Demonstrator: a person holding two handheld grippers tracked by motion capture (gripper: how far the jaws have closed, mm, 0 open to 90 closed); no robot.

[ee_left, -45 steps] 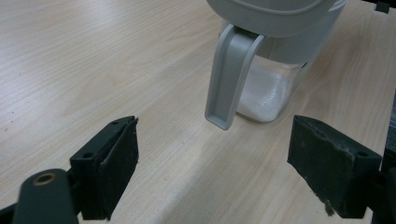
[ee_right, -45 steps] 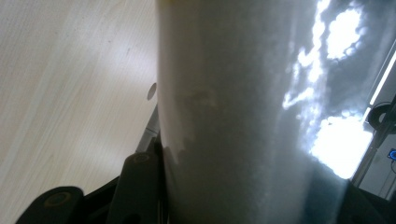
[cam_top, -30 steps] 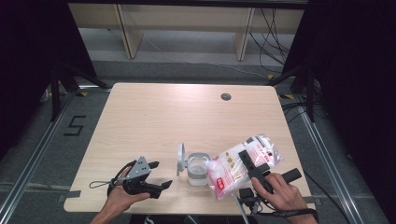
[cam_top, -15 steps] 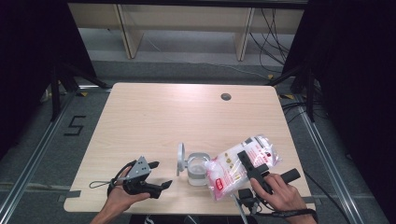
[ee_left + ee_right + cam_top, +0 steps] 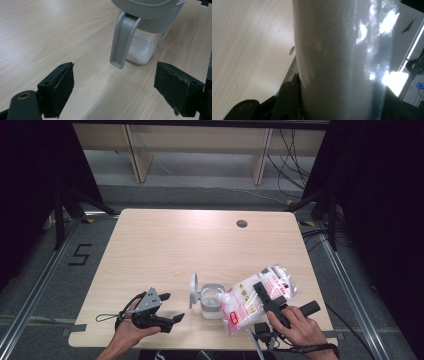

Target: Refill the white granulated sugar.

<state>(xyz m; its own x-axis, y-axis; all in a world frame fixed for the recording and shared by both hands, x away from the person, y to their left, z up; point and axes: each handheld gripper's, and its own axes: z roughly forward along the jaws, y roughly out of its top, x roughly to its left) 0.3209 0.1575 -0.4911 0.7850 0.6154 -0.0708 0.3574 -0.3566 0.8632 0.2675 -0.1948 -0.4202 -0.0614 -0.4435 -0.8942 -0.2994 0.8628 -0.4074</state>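
Nothing is shifting since the earlier frame. Right gripper (image 5: 266,296) is clamping the clear bag (image 5: 250,300) of white granules, tilted over the container (image 5: 211,301); left gripper (image 5: 167,312) is idling open.

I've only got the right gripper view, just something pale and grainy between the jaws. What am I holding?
Observer: A clear plastic bag of white powder with a red label, clamped in the right gripper.
Operator: What's near it?
Observer: The bag tilts down toward a clear container with a grey rim. Its grey lid stands open on the far side.
Operator: Anything inside the container?
Observer: Yes, the left gripper view shows white powder at its bottom.
Operator: And the left gripper?
Observer: The left gripper sits left of the container, jaws open with nothing between them.
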